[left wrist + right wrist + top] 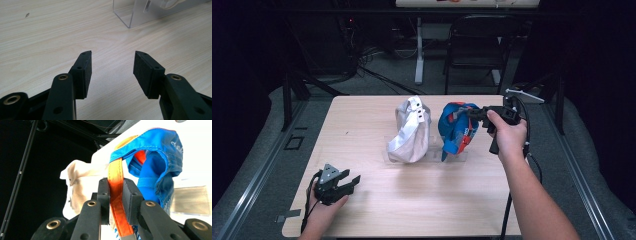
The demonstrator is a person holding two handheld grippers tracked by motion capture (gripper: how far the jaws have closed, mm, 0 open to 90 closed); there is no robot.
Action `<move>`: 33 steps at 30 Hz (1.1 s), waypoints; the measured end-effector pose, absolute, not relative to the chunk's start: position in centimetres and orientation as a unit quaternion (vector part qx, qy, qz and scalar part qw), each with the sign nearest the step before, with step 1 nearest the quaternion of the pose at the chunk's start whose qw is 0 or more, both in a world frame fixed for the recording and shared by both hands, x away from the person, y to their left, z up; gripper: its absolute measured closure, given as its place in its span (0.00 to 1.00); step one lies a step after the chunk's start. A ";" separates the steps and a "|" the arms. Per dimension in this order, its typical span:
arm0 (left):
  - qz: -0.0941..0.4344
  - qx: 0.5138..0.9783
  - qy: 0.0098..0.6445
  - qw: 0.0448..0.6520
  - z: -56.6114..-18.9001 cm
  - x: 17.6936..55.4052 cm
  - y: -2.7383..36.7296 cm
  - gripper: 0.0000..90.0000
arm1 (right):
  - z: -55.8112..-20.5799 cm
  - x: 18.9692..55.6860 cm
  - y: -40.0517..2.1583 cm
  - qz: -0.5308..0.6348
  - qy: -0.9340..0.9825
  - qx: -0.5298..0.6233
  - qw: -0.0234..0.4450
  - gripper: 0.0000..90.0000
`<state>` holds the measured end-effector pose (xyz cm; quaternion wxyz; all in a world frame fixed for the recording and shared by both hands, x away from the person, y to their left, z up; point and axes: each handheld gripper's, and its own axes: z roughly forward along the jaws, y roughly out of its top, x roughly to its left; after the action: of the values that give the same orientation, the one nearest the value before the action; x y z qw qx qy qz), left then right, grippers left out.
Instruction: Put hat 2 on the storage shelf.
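Blue cap (458, 127), one of two caps on the table (362, 210): it is sitting on a clear stand (457, 156) toward the far right of the tabletop, and I am holding it by its orange strap (117, 202). My right gripper (474, 114) is reaching in level from the right side, its two jaws clamped flat on that strap; in the right gripper view the strap is running down between both pads, pinched tight, with the blue crown hanging just beyond them. The second cap, a white cap (409, 131), is standing just beside the blue one on its left, on its own clear stand (140, 12); the two caps are near each other but I cannot tell whether they are touching. My left gripper (351, 181) is resting on the near left part of the table, well apart from both caps. Its two jaws are standing wide apart with bare wood between the pads (86, 72), gripping nothing. Two grippers, two caps, two stands are being shown in all. Beyond the table one dark folding chair (479, 45) is standing on the floor.
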<state>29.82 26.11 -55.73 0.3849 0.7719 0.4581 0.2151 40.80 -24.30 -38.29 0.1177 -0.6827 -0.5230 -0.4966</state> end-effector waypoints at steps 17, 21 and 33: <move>0.217 0.770 0.459 0.387 -55.9 29.8 26.1 0.55 | -40.3 40.4 -25.6 -0.471 -0.534 -0.694 0.102 0.86; 0.218 0.769 0.460 0.387 -55.9 29.8 26.0 0.55 | -40.9 40.4 -25.7 -0.463 -0.537 -0.698 0.100 0.86; 0.217 0.769 0.459 0.388 -55.9 29.8 26.1 0.55 | -42.0 40.1 -26.4 -0.455 -0.538 -0.703 0.097 0.79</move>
<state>29.82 26.08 -55.91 0.3879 0.7691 0.4593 0.2170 40.08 -26.39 -41.99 0.0968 -0.7027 -0.5384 -0.4549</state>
